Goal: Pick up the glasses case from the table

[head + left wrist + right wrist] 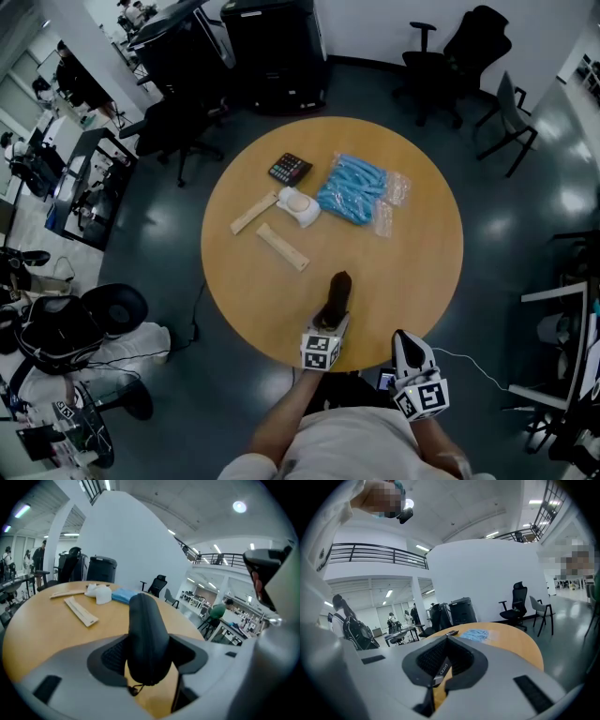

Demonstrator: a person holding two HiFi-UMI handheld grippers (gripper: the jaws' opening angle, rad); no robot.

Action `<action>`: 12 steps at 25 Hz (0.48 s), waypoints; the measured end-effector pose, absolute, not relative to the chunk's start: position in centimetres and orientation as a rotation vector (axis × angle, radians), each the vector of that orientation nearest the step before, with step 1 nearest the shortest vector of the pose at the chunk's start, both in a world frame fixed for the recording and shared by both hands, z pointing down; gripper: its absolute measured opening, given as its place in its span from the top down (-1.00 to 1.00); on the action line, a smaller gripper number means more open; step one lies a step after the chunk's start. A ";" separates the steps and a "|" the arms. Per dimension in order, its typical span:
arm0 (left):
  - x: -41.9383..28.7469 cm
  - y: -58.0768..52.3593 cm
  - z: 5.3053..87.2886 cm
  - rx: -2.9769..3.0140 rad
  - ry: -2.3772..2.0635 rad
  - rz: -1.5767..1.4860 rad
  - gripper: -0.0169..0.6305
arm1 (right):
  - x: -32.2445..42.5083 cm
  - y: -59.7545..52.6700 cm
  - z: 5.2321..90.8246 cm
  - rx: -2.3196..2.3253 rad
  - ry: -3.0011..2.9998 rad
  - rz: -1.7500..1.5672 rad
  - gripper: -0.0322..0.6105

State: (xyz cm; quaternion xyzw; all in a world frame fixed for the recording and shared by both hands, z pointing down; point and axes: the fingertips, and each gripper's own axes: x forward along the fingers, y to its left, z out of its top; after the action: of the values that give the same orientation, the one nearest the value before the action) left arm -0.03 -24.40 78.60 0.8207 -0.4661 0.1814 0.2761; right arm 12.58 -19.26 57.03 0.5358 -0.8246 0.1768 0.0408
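Standing on end between the jaws of the left gripper [334,315], the glasses case [337,298] is a dark, rounded, zipped case. The two pads press on its lower half from either side. In the left gripper view the case [146,639] tilts up and away from the left gripper [148,656], and a short cord hangs from its lower end with bare wood showing beneath. It sits over the round wooden table [422,272], close to the near edge and a little left of the middle of that edge.

The right gripper [405,343] is just beside the near edge, to the right of the case and apart from it. In its own view the right gripper [445,662] has its jaws drawn together with nothing between them.

Toward the table's far edge lie the other things:
- a beige strip [282,247] nearest the centre
- a second beige strip [253,213] touching a white object [300,207]
- a dark calculator [290,170] by the far left edge
- a clear bag of blue items [356,190] to the calculator's right

Black office chairs [464,56] stand on the dark floor beyond the far edge.
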 end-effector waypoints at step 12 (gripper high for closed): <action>-3.0 -21.7 60.4 2.468 -1.504 0.160 0.13 | 10.6 -18.7 52.5 1.627 -2.651 0.367 0.85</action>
State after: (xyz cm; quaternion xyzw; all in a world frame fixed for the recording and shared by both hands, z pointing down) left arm -2.96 -21.72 60.42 0.8461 -0.5156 0.0549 0.1235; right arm 10.57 -18.70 52.46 0.5194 -0.8465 0.1170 0.0049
